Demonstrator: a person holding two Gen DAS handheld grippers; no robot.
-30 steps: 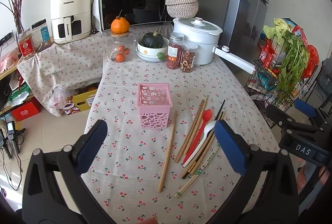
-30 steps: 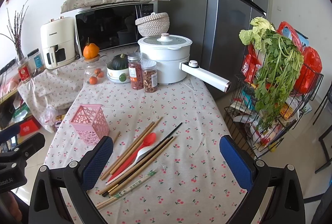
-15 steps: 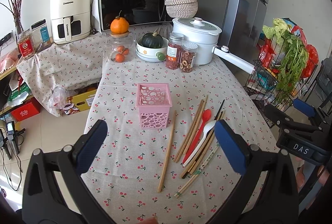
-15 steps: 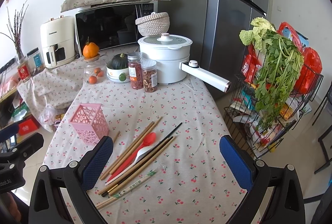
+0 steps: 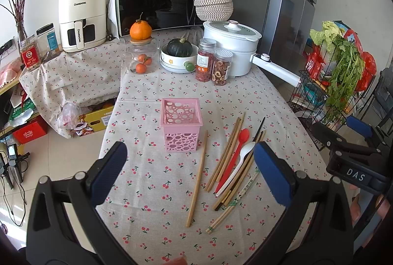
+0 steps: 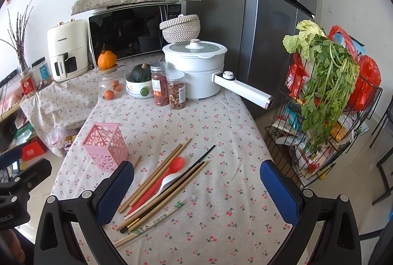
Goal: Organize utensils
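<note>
A pink perforated utensil holder (image 5: 181,126) (image 6: 106,146) stands empty on the cherry-print tablecloth (image 5: 157,181). To its right lie several wooden chopsticks (image 5: 227,154) (image 6: 157,171), a red spoon (image 5: 233,156) (image 6: 169,172), a white spoon (image 5: 239,163) (image 6: 162,188), a black chopstick (image 6: 199,159) and a wrapped pair (image 5: 235,201) (image 6: 162,217). One chopstick (image 5: 197,179) lies apart, near the holder. My left gripper (image 5: 189,170) hovers open above the table's near end. Held open too, my right gripper (image 6: 196,187) hangs over the pile.
At the table's far end stand a white pot (image 5: 232,48) with a long handle (image 6: 242,90), two jars (image 5: 216,63), a bowl with a squash (image 5: 179,53) and a glass jar of oranges (image 5: 142,56). A wire rack of greens (image 6: 324,102) stands right of the table.
Both grippers stay nearly still, with only a slight drift of the views. Nothing on the table has moved.
</note>
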